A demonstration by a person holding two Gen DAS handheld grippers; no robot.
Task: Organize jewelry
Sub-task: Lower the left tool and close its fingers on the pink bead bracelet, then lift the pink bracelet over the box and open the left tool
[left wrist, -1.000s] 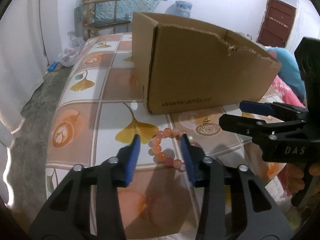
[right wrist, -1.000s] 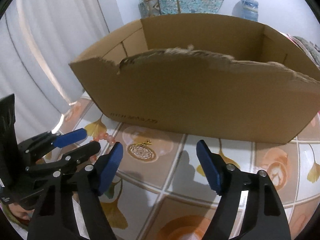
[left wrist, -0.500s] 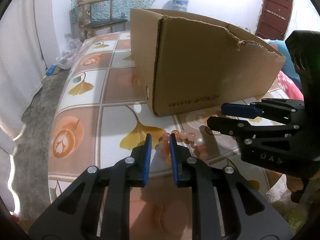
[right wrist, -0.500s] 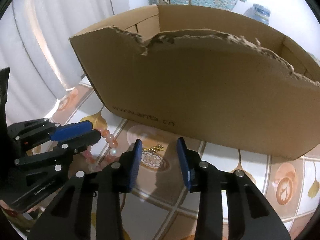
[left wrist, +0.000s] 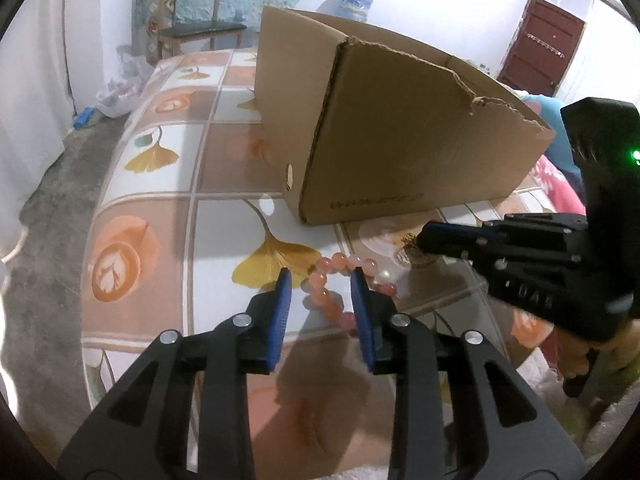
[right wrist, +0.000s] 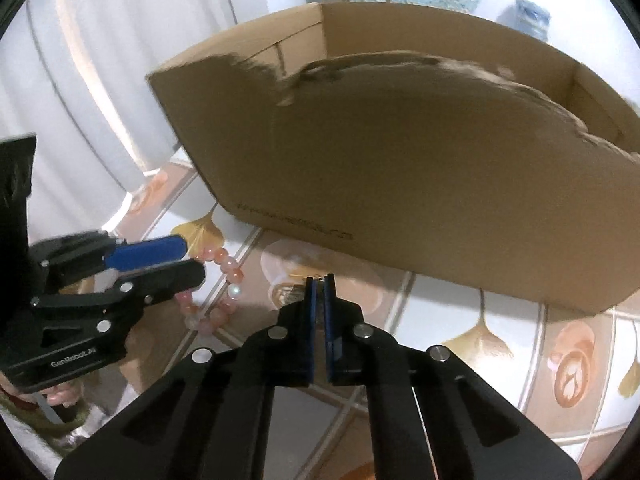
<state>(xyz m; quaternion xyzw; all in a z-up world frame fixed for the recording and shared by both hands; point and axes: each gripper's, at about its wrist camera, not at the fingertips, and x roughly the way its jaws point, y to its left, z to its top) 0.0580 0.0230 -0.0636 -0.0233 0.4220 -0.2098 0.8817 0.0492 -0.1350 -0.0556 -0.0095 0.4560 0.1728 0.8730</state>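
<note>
Left wrist view: the left gripper [left wrist: 322,280] has its jaws opening, narrowly parted around one side of the pink bead bracelet [left wrist: 332,292], which lies on the tiled table [left wrist: 160,208] just in front of the cardboard box [left wrist: 400,140]. Beside the bracelet, nearer the box's front wall, the right gripper [right wrist: 319,280] is pinched tight at a small gold ornament [right wrist: 294,292]; whether it grips it I cannot tell
</note>
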